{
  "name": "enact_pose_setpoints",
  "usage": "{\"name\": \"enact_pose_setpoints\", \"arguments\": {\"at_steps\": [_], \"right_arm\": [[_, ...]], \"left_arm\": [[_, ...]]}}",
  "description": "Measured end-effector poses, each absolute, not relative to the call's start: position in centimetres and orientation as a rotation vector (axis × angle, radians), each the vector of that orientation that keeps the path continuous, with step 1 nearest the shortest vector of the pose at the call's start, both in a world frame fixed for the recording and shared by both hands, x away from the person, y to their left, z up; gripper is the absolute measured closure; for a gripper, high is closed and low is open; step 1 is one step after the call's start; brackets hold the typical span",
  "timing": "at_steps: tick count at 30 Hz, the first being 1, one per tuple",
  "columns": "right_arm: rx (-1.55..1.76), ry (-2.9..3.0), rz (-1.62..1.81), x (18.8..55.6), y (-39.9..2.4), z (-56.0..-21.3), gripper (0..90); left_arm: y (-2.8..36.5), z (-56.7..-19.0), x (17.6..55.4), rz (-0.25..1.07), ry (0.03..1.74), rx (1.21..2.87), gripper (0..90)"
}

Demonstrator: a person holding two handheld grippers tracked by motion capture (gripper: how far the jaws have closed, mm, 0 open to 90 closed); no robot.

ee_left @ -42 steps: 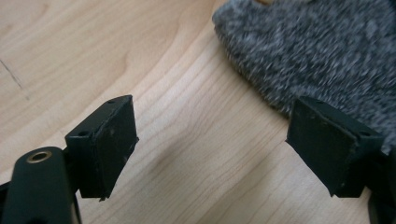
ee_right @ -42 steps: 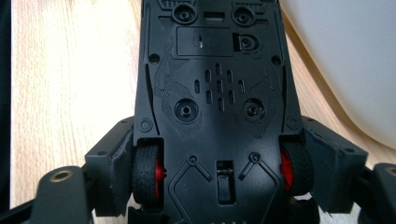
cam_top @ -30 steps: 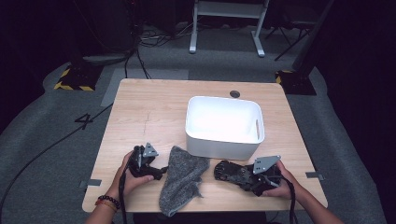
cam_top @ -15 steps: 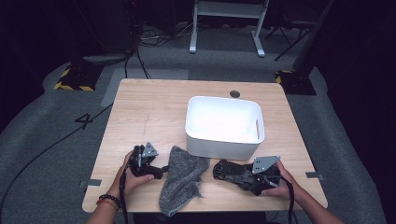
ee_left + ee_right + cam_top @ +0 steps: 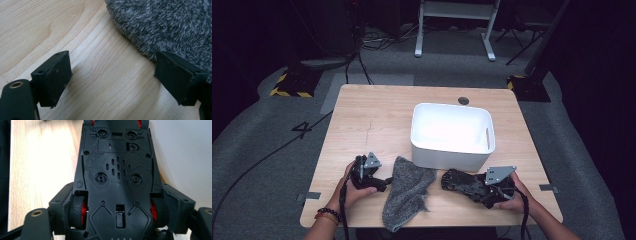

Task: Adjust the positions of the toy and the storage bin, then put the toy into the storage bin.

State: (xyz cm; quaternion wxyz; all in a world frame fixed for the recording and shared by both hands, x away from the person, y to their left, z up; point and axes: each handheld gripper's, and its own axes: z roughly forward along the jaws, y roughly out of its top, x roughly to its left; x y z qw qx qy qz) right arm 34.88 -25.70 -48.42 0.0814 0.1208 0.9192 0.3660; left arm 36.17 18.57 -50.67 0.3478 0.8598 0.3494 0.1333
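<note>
A grey fluffy cloth lies crumpled near the table's front edge. My left gripper rests at the cloth's left edge, open, with bare wood between its jaws. In the left gripper view the cloth fills the upper right, and the left gripper has one jaw at the cloth's hem. My right gripper is shut on a black toy car, right of the cloth. The right gripper view shows the toy car underside up, red wheel hubs pinched between the jaws of the right gripper.
A white plastic bin stands on the wooden table just behind the cloth and the car; its wall is close beside the car. Dark floor, cables and a stand's legs lie beyond the table.
</note>
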Motion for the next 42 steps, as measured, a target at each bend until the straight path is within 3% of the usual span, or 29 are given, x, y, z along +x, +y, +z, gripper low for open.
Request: {"name": "enact_pose_setpoints", "arguments": {"at_steps": [21,42], "right_arm": [[0.286,2.745,1.202,34.0,-25.3,-47.1,24.5],[0.157,2.668,1.312,32.9,-23.9,-42.3,24.5]], "left_arm": [[18.6,-50.7,36.2,0.347,0.907,2.23,14.3],[18.5,-50.7,36.1,0.36,0.926,2.224,13.4]]}}
